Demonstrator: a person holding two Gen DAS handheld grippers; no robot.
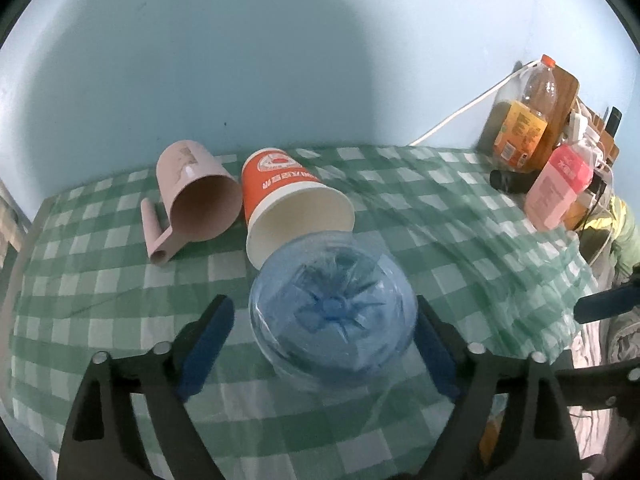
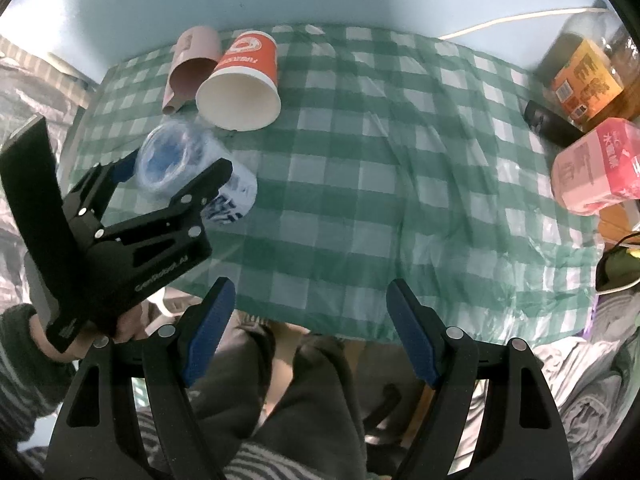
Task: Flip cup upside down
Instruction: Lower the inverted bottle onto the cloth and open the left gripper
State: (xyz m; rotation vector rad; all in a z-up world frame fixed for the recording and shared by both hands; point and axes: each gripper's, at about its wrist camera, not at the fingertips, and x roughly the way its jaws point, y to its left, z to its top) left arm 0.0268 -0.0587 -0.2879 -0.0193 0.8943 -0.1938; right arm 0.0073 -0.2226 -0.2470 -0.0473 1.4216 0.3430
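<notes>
- While lying between the left gripper (image 1: 322, 340) jaws, blue plastic cup (image 1: 332, 308) pointing its base at the camera, long axis running forward.
- Jaws flanking it, grip uncertain.
- Right gripper (image 2: 310, 332) hanging spread, empty, well apart off the bench (image 2: 360, 160).

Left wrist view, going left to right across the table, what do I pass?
Pink handled cup lying on its side → orange paper cup also on its side → clear blue plastic cup between the left claw's fingers → orange-capped drink bottle → pink carton.

Black tongs (image 2: 308, 336) with blue pads (image 2: 208, 336), silver screws; left tongs (image 2: 176, 168) bear pale, seemingly "GenRobot.AI" lettering.
</notes>
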